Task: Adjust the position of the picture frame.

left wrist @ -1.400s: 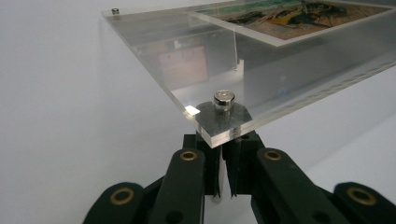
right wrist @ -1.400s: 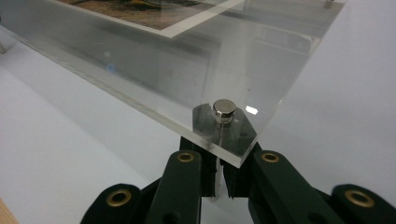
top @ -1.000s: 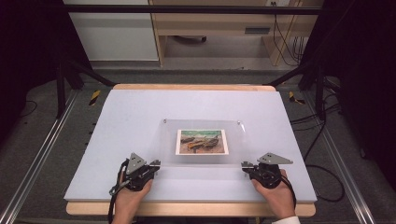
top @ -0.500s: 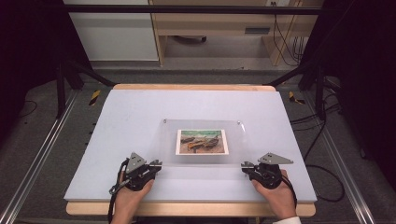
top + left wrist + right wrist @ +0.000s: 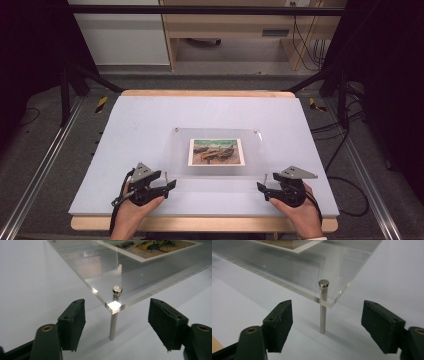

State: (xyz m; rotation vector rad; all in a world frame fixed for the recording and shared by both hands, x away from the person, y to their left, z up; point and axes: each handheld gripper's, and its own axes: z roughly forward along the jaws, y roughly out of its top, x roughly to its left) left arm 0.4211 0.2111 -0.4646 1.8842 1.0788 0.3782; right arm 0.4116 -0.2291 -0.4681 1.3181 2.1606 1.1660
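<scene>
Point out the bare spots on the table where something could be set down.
Free: the table left of the acrylic plate, the strip behind it to the far edge, and the band right of it. Crowded: the near corners, where the left claw and right claw flank its metal pins.

Left gripper [image 5: 170, 185], right gripper [image 5: 261, 187]: black bodies, grey three-cornered top plates, black trailing cables. Jaws: black rectangular pads with small screw holes; brass-ringed pivots at bases.

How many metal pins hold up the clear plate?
4, one per corner of the clear plate: near-left pin, near-right pin, far-left pin, far-right pin.
</scene>
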